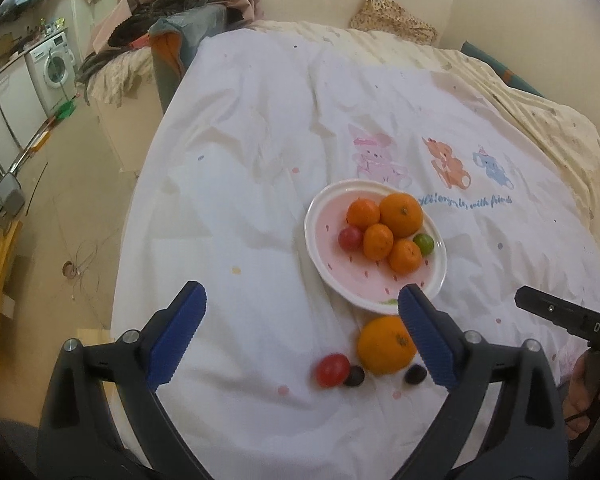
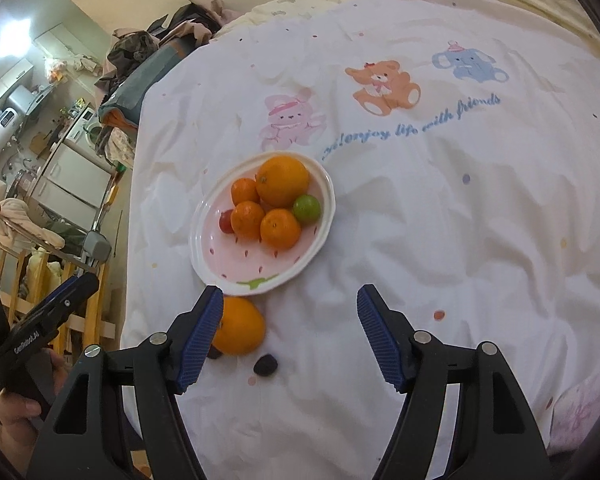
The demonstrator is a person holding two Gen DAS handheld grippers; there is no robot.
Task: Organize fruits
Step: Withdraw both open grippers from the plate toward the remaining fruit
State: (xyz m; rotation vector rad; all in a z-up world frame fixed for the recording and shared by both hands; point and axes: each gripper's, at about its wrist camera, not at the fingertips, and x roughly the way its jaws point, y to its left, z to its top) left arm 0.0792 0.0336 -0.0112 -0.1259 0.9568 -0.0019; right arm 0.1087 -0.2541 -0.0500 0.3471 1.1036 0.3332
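**Desk:** What does the left wrist view show?

**Photographer:** A white oval ceramic plate with a pink, seed-dotted centre [image 1: 323, 268] sits mid-frame on a white bedsheet printed with cartoon animals [image 1: 260, 140]. On it lie a large orange [image 1: 401, 215], three small orange mandarins [image 1: 377, 241], a red cherry tomato [image 1: 350, 237] and a small green fruit [image 1: 424, 243]. Below the plate, loose on the sheet, rest a second large orange [image 1: 381, 346], a red tomato [image 1: 331, 370] and two dark purple grapes [image 1: 353, 377].

**Desk:** And the grippers?

**Photographer:** The left gripper [image 1: 300, 300], black with blue ribbed pads, fills the bottom of the frame, its jaws spread wide and grasping nothing; the loose fruit lies between its fingers in the frame, untouched. In the right wrist view, the right gripper [image 2: 290, 300] is likewise released and empty, with the plate [image 2: 204, 256] just above its left finger and the loose orange [image 2: 242, 326] partly hidden behind that finger.

**Desk:** Anything else?

**Photographer:** A person's hand [image 2: 16, 412] shows at lower left, holding the other gripper's handle.
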